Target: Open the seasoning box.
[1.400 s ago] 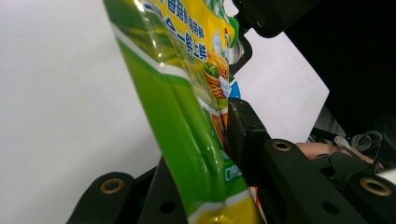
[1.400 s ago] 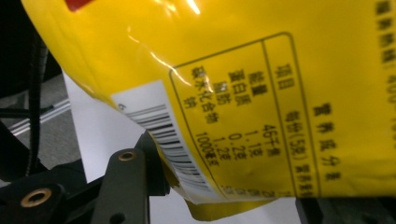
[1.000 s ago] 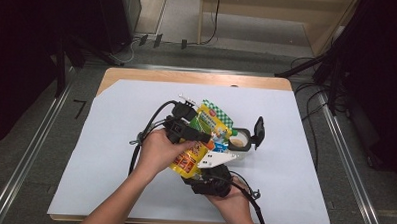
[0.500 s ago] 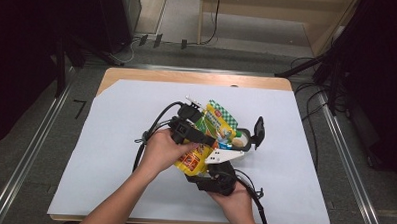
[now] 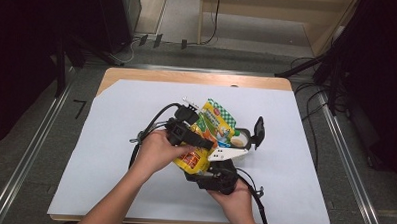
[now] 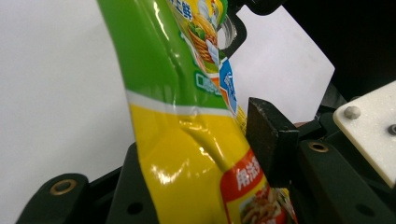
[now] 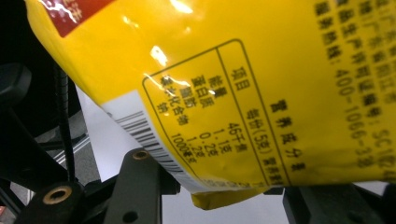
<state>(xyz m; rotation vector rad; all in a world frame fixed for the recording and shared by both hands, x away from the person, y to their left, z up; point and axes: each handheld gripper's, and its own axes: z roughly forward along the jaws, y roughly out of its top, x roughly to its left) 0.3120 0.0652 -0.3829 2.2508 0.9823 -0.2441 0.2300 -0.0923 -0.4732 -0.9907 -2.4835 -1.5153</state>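
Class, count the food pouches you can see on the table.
1: a yellow-and-green pouch at the table's middle, between both grippers, leaning over a small black container. Anything beneath it would be hidden.

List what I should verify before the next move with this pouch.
1. Left gripper released: ok. Its jaws have just been opening with the pouch between them, and the pad in view looks just off it.
2. Right gripper gripping the pouch's bottom end: cannot tell, pads hidden.
3. Pouch unspilled: ok, only creased.
4. Open cup beside the pouch upright: ok.
5. Bare white sheet for setting down: ok.
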